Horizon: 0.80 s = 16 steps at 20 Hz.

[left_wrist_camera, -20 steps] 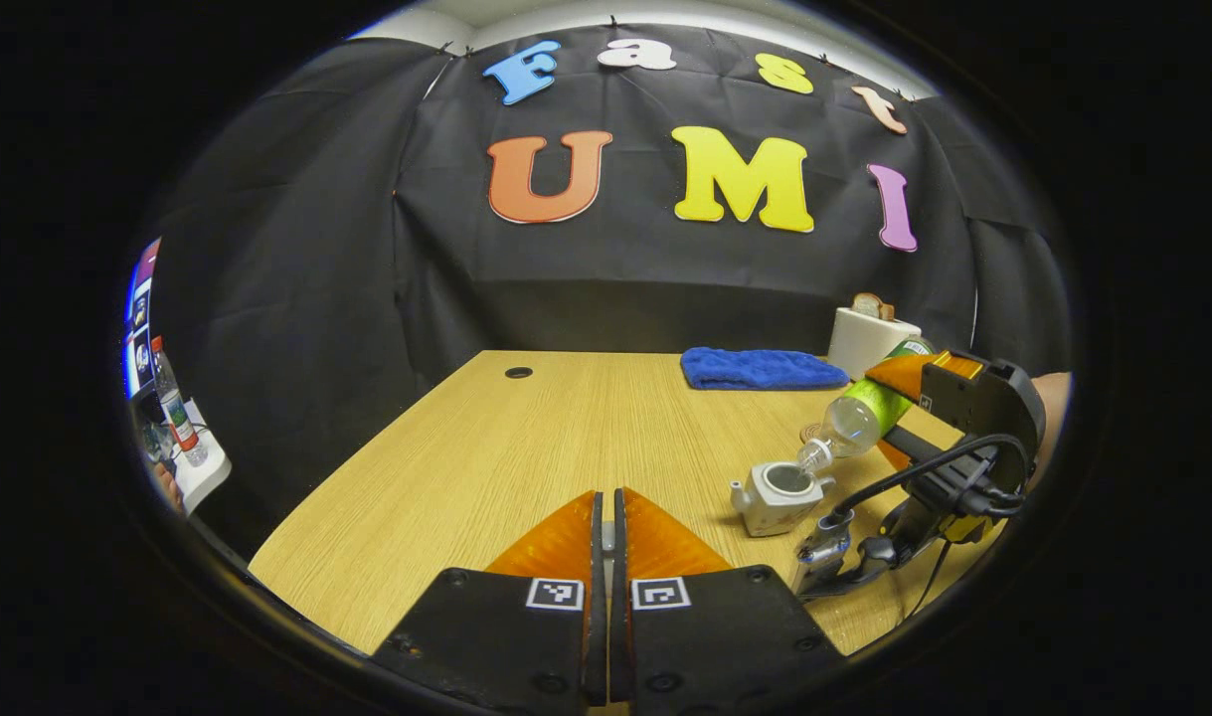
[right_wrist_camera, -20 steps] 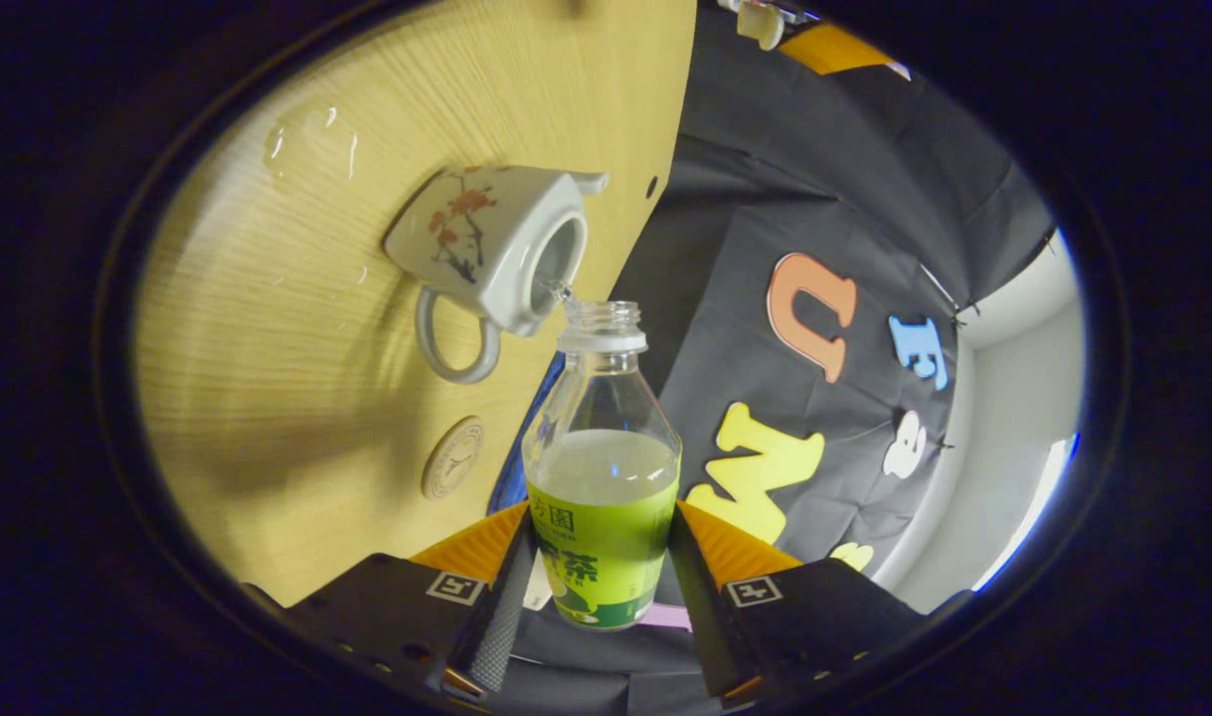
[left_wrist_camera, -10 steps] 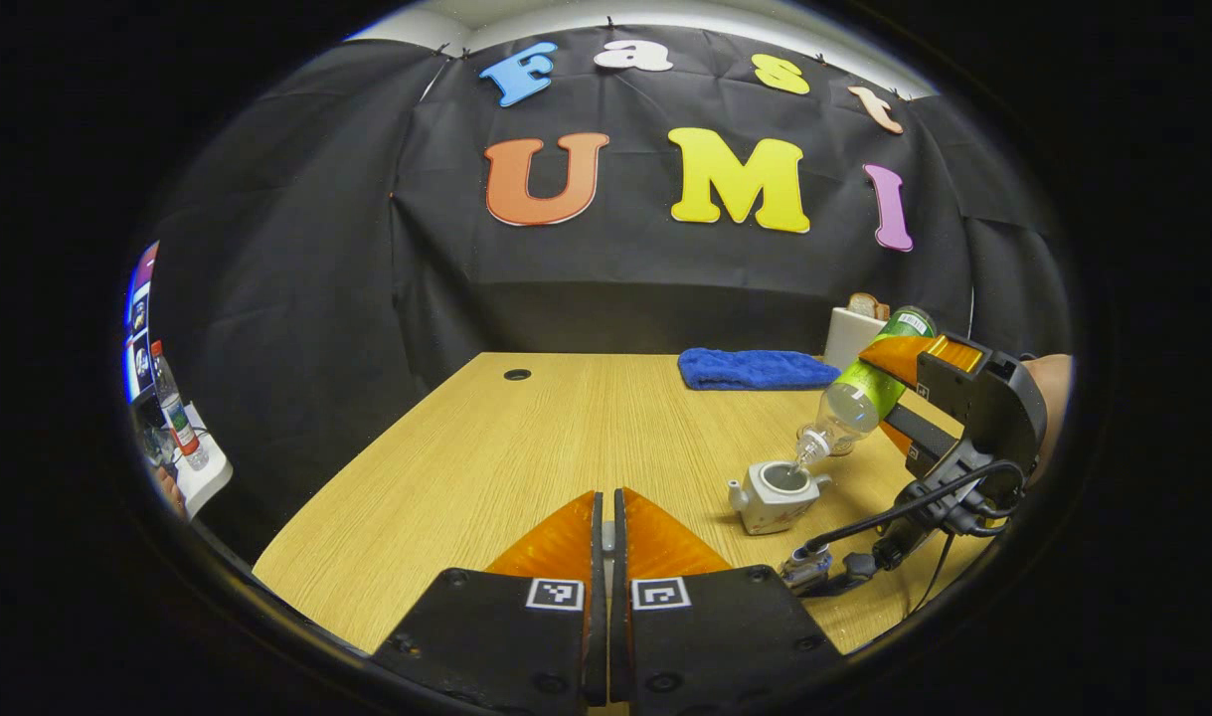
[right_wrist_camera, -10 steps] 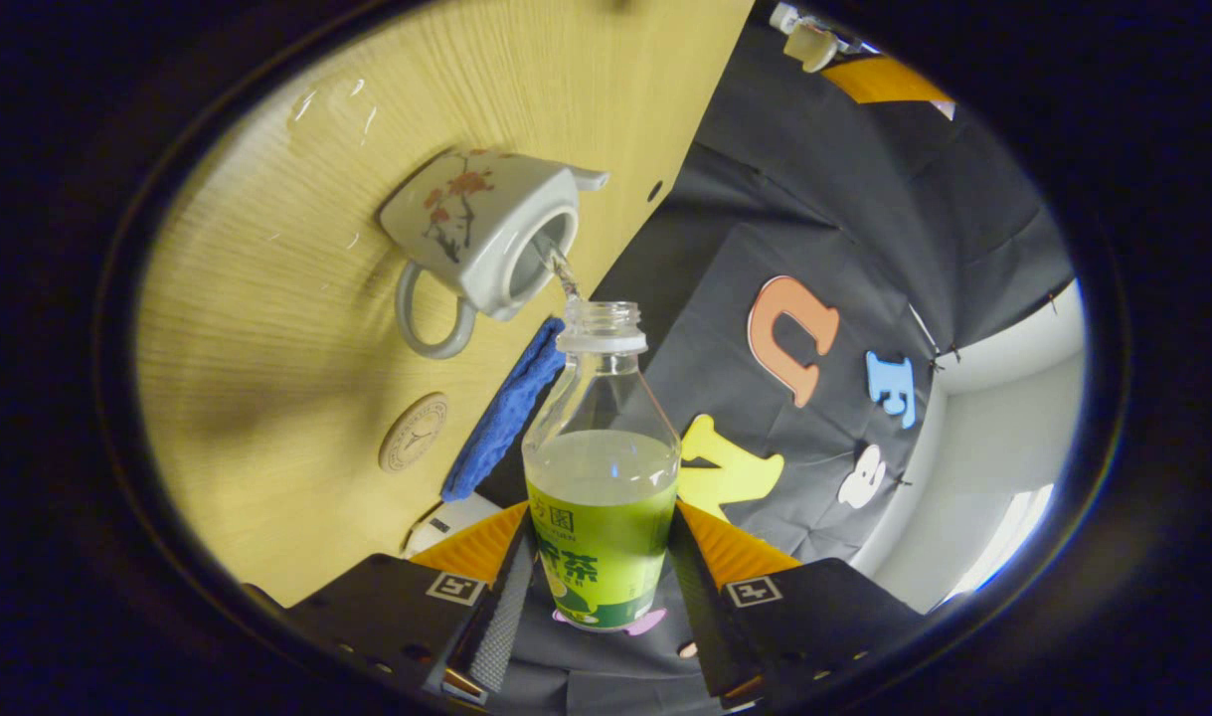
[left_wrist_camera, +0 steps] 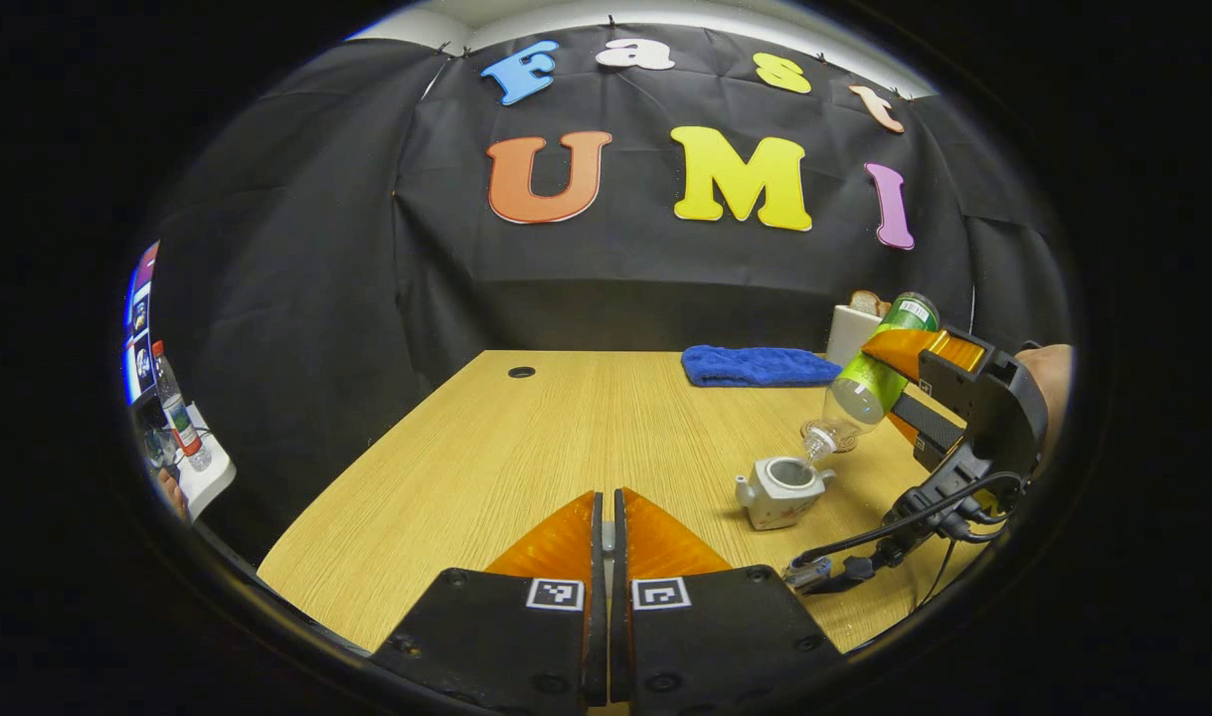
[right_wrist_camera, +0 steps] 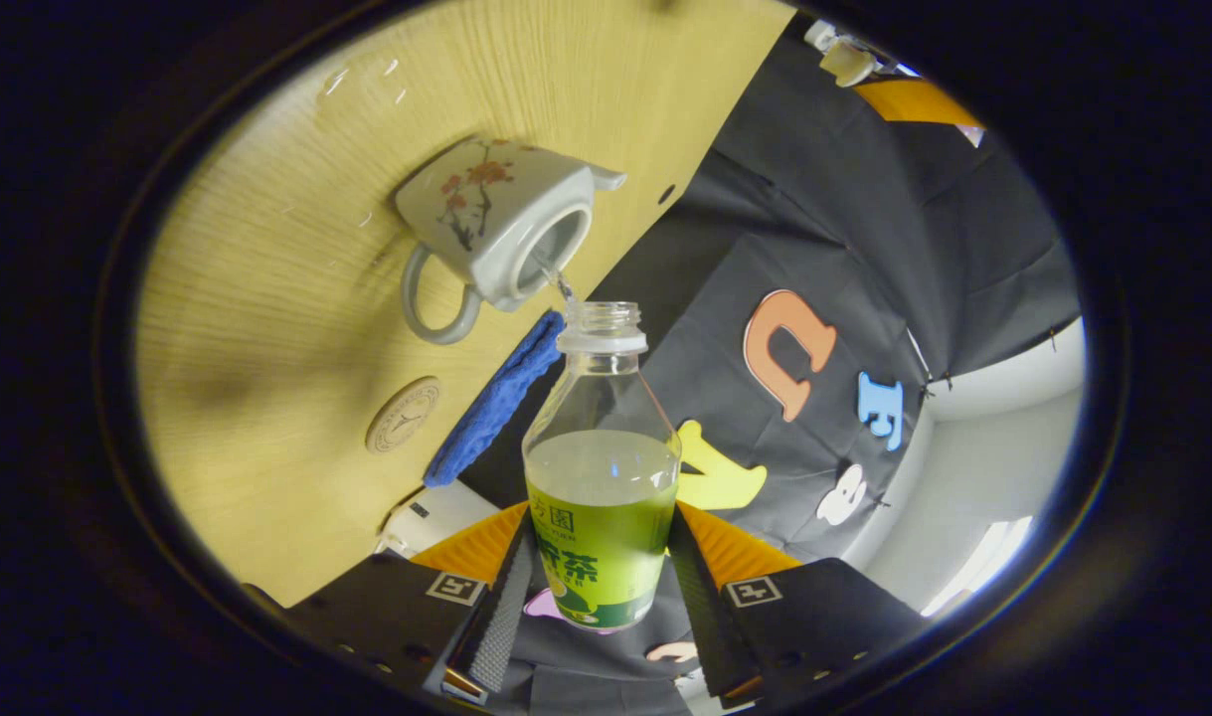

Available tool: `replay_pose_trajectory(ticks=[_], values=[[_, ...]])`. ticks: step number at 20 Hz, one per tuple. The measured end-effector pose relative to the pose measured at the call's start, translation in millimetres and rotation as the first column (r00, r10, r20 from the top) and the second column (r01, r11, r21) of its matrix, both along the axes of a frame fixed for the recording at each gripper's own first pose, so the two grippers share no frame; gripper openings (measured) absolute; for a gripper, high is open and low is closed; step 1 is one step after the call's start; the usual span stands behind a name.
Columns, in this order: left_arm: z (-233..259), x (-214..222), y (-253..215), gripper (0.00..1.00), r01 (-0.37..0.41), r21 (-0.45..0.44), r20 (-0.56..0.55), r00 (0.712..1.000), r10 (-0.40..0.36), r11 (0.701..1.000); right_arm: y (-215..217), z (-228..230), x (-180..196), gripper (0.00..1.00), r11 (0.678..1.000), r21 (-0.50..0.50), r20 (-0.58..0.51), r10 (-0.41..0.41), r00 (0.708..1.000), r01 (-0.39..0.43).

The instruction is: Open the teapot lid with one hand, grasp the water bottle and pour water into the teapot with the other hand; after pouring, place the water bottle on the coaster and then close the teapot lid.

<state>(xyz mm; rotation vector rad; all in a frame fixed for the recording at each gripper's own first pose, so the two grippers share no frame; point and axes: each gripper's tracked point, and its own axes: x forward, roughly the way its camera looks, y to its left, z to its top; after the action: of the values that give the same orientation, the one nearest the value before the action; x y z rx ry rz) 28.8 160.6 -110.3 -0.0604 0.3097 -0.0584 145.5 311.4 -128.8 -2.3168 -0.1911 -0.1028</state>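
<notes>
Wooden worktop (right_wrist_camera: 267, 328) fills upper left; right hand-held gripper (right_wrist_camera: 598, 557) clamps the water bottle (right_wrist_camera: 603, 467), mouth tipped over the open teapot (right_wrist_camera: 496, 234).

Low tabletop view — tilted pouring view

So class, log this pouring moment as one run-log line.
phase: pouring | right claw: shut on green-labelled clear plastic bottle, tilted | white ceramic teapot: lid off | round coaster: bare | left claw: shut

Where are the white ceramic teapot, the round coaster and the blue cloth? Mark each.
White ceramic teapot (right_wrist_camera: 486, 224), right gripper view, on its flowered side.
Round coaster (right_wrist_camera: 403, 415), right gripper view, on its centre.
Blue cloth (left_wrist_camera: 755, 365), left gripper view, on its middle.
</notes>
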Motion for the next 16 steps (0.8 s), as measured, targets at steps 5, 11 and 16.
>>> replay_pose_trajectory(ticks=[5, 11, 16], values=[[-1.5, 1.7, 0.3, 0.04, -0.001, 0.002, -0.009, 1.000, 0.001, 1.000, 11.6, 3.0, -4.2, 0.73, 0.999, -0.030, 0.010, 0.032, 0.999, -0.032], [-3.0, 2.2, 2.1, 0.04, -0.007, 0.000, -0.016, 1.000, 0.007, 1.000, 10.7, 4.1, -4.3, 0.73, 0.997, -0.075, 0.028, 0.024, 0.999, -0.022], [-2.6, 2.6, -2.0, 0.04, -0.002, 0.021, -0.015, 1.000, 0.003, 1.000, 17.0, 3.7, -7.4, 0.73, 0.995, -0.096, 0.031, 0.041, 0.999, -0.038]])
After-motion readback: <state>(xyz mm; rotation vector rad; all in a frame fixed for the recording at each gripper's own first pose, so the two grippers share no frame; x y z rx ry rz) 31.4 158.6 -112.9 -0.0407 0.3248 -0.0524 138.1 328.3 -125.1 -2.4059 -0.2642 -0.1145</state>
